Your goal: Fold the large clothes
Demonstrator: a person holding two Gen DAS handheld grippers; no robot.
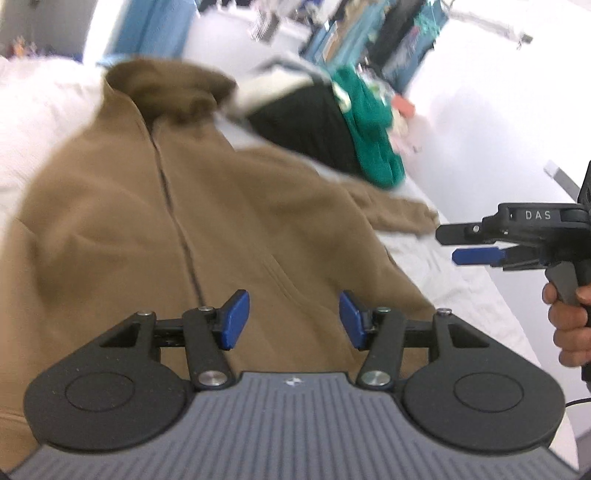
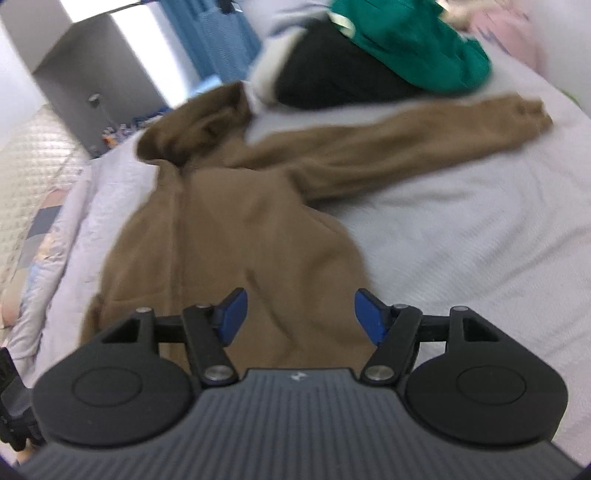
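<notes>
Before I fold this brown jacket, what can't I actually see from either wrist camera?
- Brown jacket hem: hidden under the gripper bodies, both views.
- Its left-side sleeve: not made out in either view.
- Clothes pile behind: motion-blurred, items unclear.
- Right gripper: side-on in left view, gap unreadable.

A plain tan-brown fleece zip jacket (image 2: pixel 236 229) lies on the bed, one shade all over, with a darker line down its front zip. The bed's cover (image 2: pixel 461 229) is pale grey-white and unpatterned. Toward the bed's far edge sits a black garment (image 2: pixel 332 77) with a white-grey trim, and a solid emerald-green garment (image 2: pixel 424 48) on top of it. A quilted cream blanket (image 2: pixel 33 155) with a diamond stitch pattern lies off the bed's left edge. The left tool (image 1: pixel 293 319) and the right tool (image 2: pixel 301 319) are each black with royal-blue pads and a grey ribbed body. Blue fabric (image 2: pixel 218 33) hangs beyond the bed.
</notes>
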